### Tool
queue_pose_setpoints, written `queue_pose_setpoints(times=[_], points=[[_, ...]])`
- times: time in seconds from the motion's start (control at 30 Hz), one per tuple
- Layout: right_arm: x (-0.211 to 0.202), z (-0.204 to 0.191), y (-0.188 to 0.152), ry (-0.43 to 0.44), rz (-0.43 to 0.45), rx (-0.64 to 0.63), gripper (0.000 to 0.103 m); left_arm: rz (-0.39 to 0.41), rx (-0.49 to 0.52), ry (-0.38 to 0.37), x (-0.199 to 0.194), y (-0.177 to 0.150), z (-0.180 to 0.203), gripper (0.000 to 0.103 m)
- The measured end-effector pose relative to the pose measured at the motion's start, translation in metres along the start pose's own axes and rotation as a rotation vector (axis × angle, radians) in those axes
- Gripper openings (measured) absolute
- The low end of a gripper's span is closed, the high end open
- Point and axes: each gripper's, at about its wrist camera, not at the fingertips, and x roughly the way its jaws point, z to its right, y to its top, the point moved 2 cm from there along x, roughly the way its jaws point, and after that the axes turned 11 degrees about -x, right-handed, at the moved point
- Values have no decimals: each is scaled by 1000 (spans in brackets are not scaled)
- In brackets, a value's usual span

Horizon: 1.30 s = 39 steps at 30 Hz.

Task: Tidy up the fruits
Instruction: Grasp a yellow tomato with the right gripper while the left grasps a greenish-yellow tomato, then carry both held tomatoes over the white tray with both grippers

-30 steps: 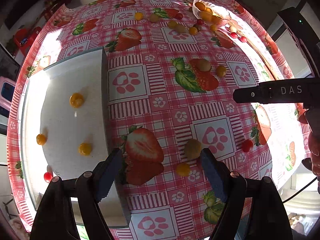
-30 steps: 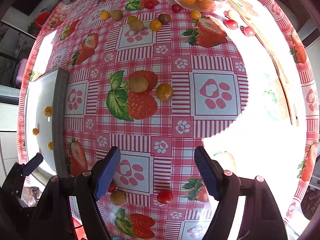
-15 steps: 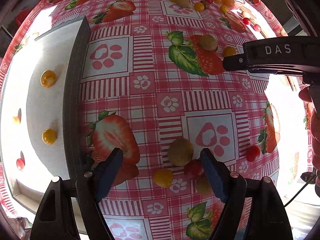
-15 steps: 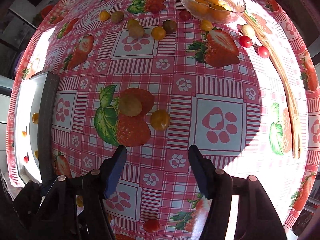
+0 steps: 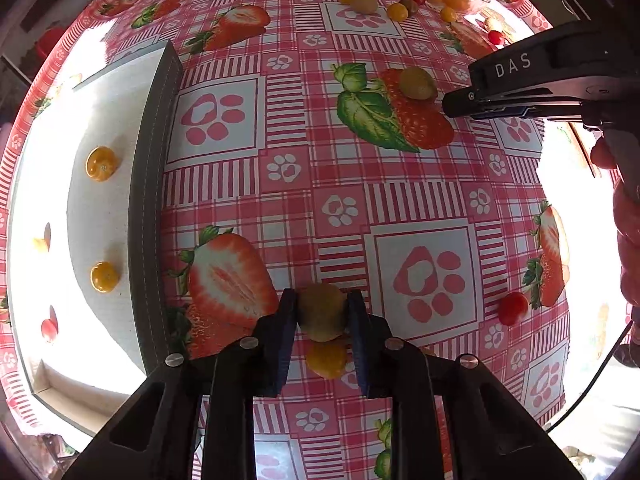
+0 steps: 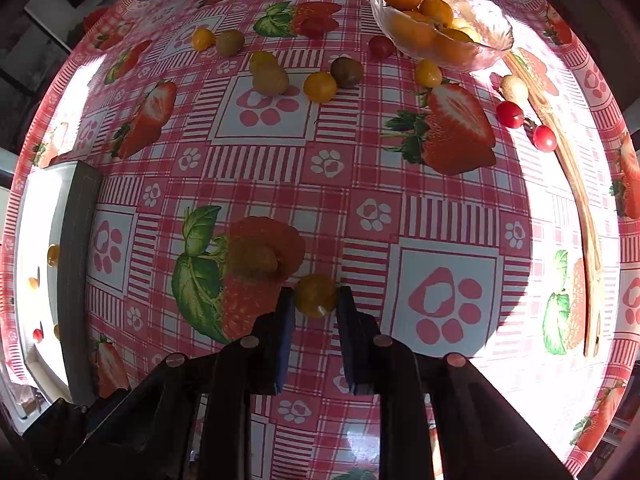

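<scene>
My left gripper (image 5: 322, 312) is shut on a greenish-brown fruit (image 5: 321, 311) low over the strawberry tablecloth; a yellow fruit (image 5: 326, 359) lies just beneath it. My right gripper (image 6: 316, 300) is shut on a yellow-orange fruit (image 6: 315, 294), beside a brown fruit (image 6: 253, 259) on the cloth. The right gripper also shows in the left wrist view (image 5: 450, 106). A grey tray (image 5: 150, 184) at the left holds yellow fruits (image 5: 102, 163) and a red one (image 5: 49, 330).
A glass bowl (image 6: 494, 32) of orange fruits stands at the far right. Several loose fruits (image 6: 319, 87) lie near it. Red cherry tomatoes (image 6: 509, 114) lie by a wooden stick (image 6: 576, 184). A red tomato (image 5: 512, 308) lies right of the left gripper.
Both grippers moved forward and closed: the left on the greenish-brown fruit, the right on the yellow-orange fruit. Both were open before.
</scene>
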Motion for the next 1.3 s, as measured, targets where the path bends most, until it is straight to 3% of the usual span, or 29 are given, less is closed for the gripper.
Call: queue_pose_setpoints(times=[0.2,0.63,0.8,1.3], points=[[-16,8,-16,42,9,28,23,6,-69,-91,-6,7,-16,27],[-48,3,-61,110,-2,66,23,42,-61,-127,-33,13,-22,27],[-58,-9,-65,121,0,45,23,69,-61,-127,-48,13,-32,27],[-69,-69,-45,158,12,-65,23,148,-186,-97,-76,15,-105,27]])
